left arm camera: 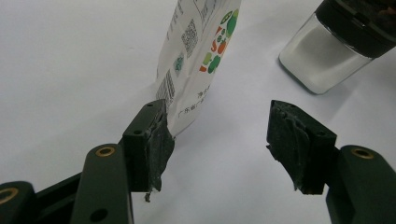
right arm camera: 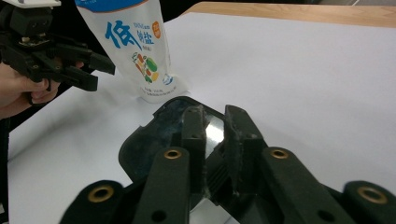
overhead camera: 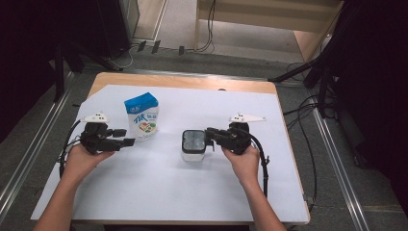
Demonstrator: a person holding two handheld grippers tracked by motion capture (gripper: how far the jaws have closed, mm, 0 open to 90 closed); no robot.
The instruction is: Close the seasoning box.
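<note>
Working the lid of the jar is the step in hand. The jar, a clear container of white grains with a dark flip lid, stands near the middle of the white-covered bench; it serves as the landmark below.

Right claw: at the jar's right side, jaws nearly together over the lid's edge. In the right gripper view a thin tab of the lid sits between the pads; whether they press on it cannot be told. The right hand holds the tool roughly level, pointing left at the jar.

Left claw: well left of the jar, jaws standing apart, nothing between them. One pad sits just beside the lower corner of the salt pouch, which stands upright to the left of the jar. The left hand holds the tool level, pointing right.

Next move, as judged: lifting the lid fully back calls for a firm grip on its tab, then closing the left claw on the pouch to pour.
</note>
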